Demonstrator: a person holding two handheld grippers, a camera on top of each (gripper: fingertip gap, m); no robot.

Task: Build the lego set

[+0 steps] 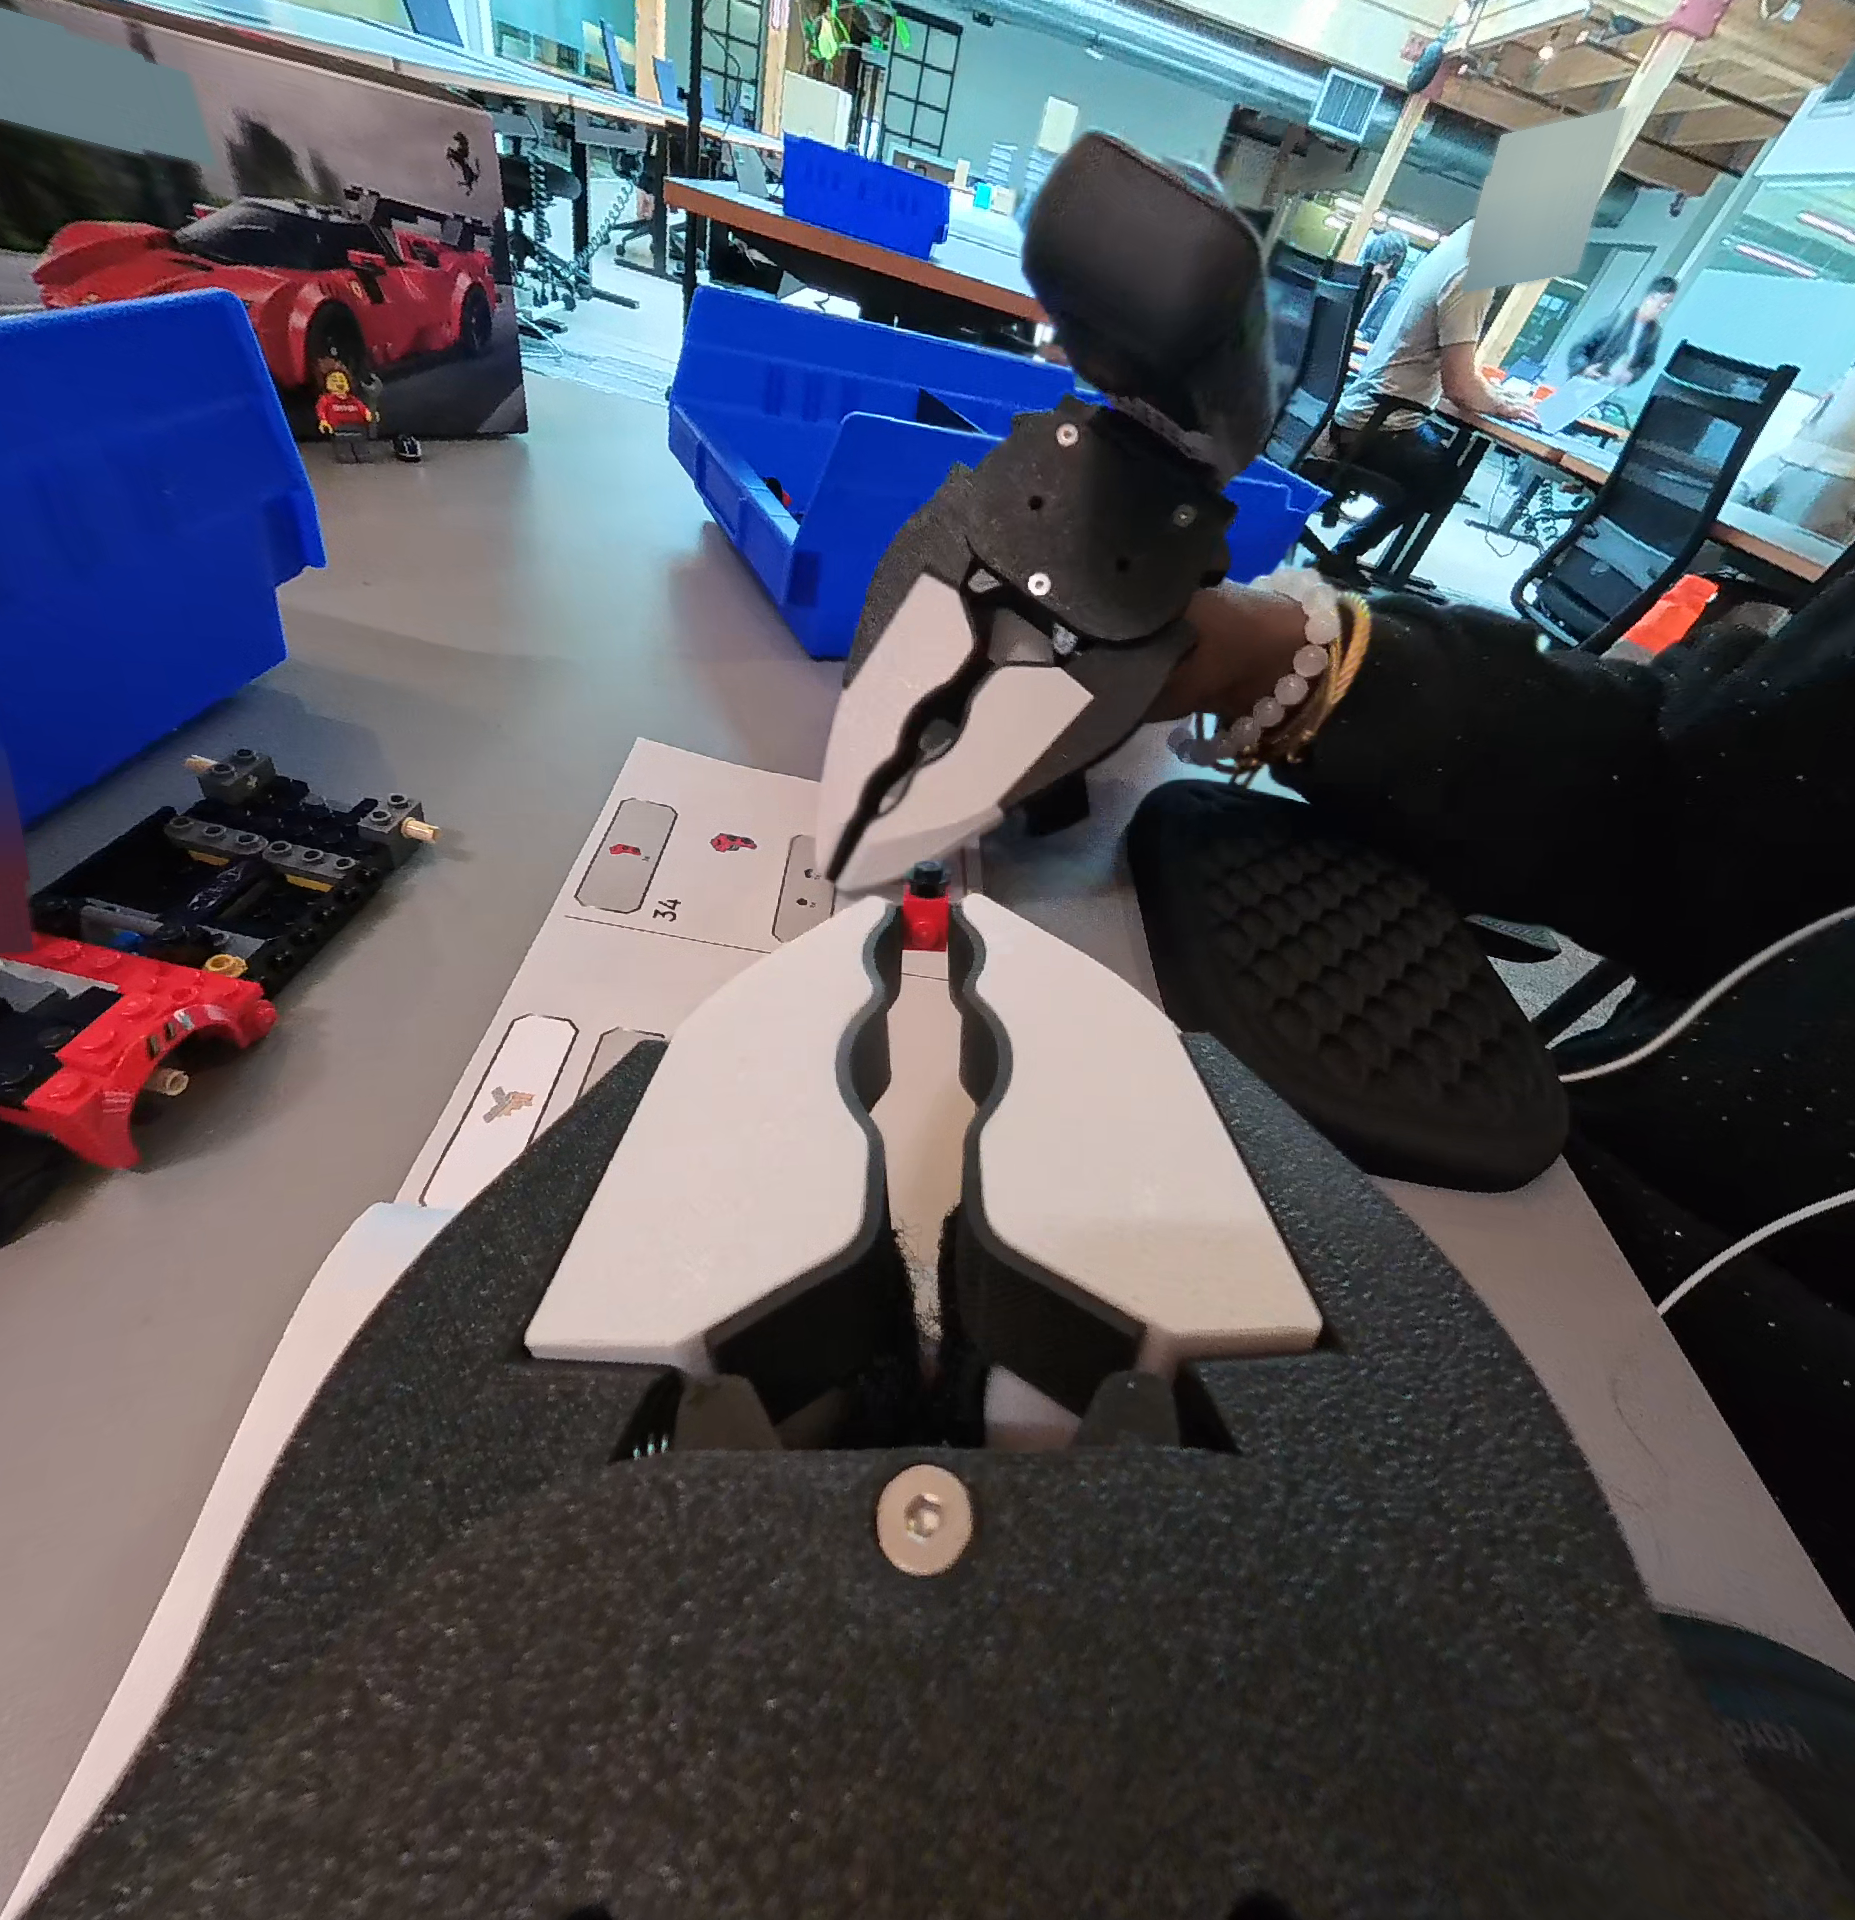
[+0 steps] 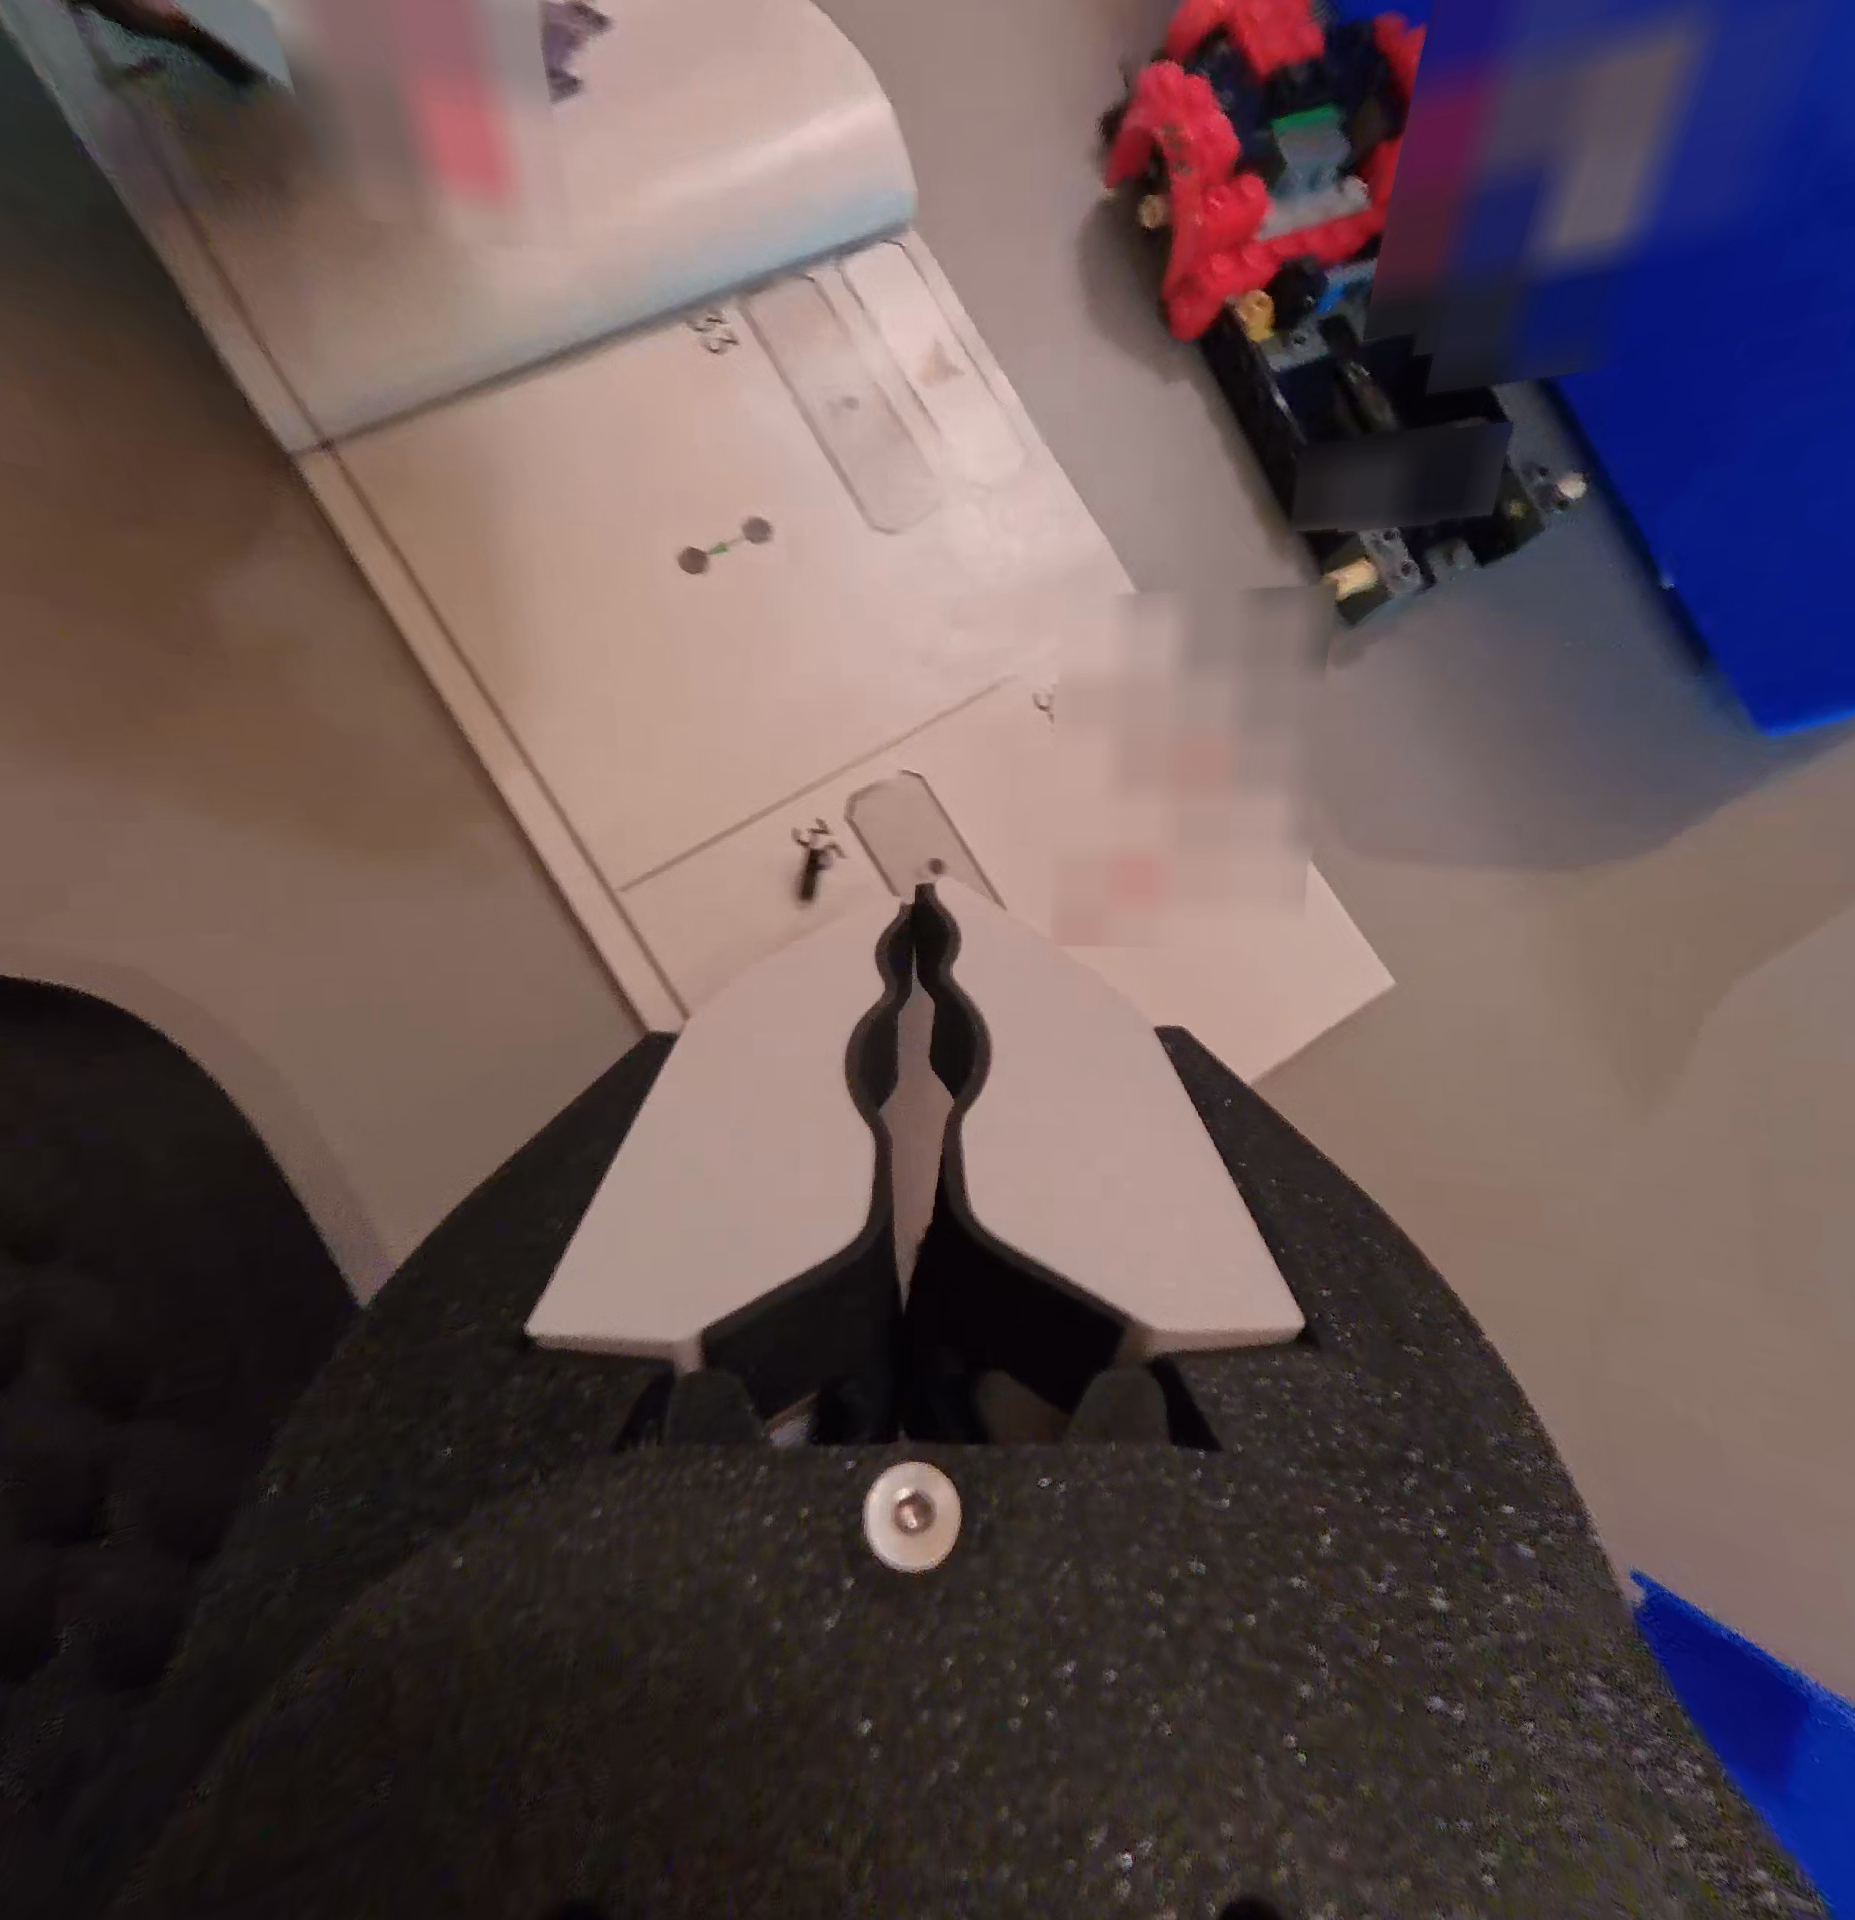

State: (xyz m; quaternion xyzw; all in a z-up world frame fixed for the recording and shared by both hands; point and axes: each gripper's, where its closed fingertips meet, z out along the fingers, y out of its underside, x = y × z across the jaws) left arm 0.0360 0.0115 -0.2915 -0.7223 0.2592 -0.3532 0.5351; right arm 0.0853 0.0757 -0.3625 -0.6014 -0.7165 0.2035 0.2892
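Lego car point(image 1: 144, 966), half built, sits on the table point(image 1: 487, 582) left of the instruction booklet point(image 1: 632, 966); our left gripper point(image 1: 923, 920) is clamped on a small red brick point(image 1: 923, 923) topped by a black stud point(image 1: 928, 875), and the right gripper point(image 1: 845, 868), jaws closed, hovers just beside it. We'd judge the next press needs square alignment and the left held rigid. The right wrist view shows a loose black pin point(image 2: 814, 873) on the booklet, which the left misses; whether the right tips point(image 2: 918, 914) hold anything, we can't tell.
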